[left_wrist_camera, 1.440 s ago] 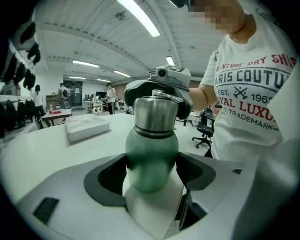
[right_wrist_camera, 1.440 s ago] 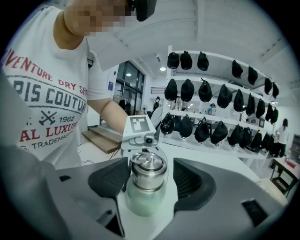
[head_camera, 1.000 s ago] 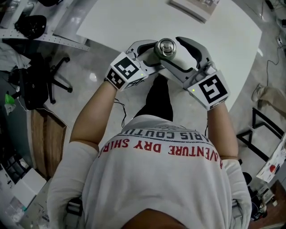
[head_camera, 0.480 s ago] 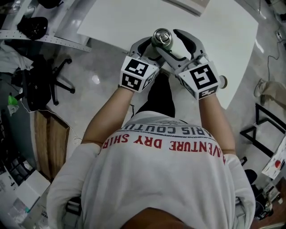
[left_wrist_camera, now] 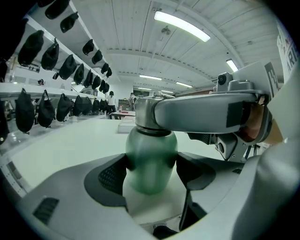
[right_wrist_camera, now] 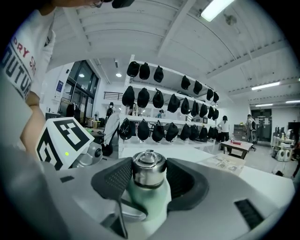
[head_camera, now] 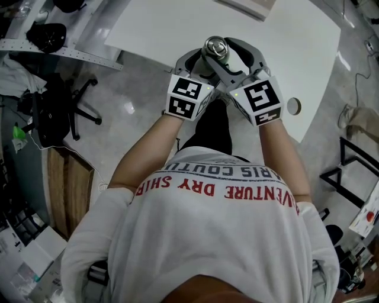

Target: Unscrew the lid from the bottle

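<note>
A pale green bottle (left_wrist_camera: 151, 159) with a shiny metal lid (head_camera: 216, 47) is held in the air before the person, over the edge of the white table (head_camera: 284, 41). My left gripper (left_wrist_camera: 151, 169) is shut on the bottle's body, a dark pad on each side. My right gripper (right_wrist_camera: 149, 177) reaches across from the right at lid height (right_wrist_camera: 149, 168). Its jaws have just been closing, and the ribbed pads now touch the lid on both sides. In the head view the left gripper (head_camera: 200, 60) and the right gripper (head_camera: 230, 52) meet at the bottle.
A printed sheet (head_camera: 249, 7) lies at the table's far side, and a round hole (head_camera: 292, 106) sits near its right edge. A black office chair (head_camera: 59, 100) stands on the floor to the left. Shelves of dark bags (right_wrist_camera: 159, 131) line the room.
The right gripper's jaws have narrowed from a wide stance onto the lid. The left gripper has rolled a little with the bottle. Both grippers sit closer together in the head view.
</note>
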`<state>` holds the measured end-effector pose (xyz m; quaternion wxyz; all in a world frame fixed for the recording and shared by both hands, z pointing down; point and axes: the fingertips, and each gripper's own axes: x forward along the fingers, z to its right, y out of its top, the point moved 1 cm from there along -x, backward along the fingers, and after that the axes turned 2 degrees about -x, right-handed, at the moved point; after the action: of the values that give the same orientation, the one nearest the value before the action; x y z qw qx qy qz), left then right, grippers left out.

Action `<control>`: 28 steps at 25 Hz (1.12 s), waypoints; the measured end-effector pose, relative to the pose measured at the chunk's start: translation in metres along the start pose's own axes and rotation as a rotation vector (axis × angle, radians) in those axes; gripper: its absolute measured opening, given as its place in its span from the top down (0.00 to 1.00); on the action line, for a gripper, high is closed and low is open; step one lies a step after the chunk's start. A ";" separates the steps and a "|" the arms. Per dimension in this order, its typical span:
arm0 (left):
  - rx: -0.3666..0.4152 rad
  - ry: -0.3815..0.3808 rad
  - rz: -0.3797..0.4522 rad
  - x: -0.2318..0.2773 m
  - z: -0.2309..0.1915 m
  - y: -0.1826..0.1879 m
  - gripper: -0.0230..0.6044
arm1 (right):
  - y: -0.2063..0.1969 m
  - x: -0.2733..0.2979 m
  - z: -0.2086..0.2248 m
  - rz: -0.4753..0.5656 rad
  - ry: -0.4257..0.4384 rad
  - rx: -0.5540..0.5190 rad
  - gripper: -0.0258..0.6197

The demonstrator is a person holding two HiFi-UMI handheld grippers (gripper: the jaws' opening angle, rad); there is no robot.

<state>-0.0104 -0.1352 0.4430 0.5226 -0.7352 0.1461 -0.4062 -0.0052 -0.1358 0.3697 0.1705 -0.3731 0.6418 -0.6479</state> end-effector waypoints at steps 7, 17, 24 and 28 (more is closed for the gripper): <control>0.015 -0.020 -0.006 -0.001 -0.003 -0.001 0.41 | 0.001 0.004 0.000 -0.007 0.031 -0.009 0.61; 0.135 -0.233 -0.079 0.000 0.003 0.000 0.41 | 0.000 -0.004 0.002 -0.026 0.165 -0.044 0.61; 0.250 -0.403 -0.148 -0.001 0.003 -0.002 0.41 | 0.001 -0.004 0.002 -0.056 0.288 -0.100 0.61; 0.307 -0.485 -0.200 0.001 0.003 -0.002 0.41 | 0.001 -0.003 0.002 -0.076 0.349 -0.126 0.61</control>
<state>-0.0082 -0.1331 0.4452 0.6047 -0.7340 -0.1192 -0.2853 -0.0026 -0.1352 0.3674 0.0083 -0.2890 0.6862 -0.6675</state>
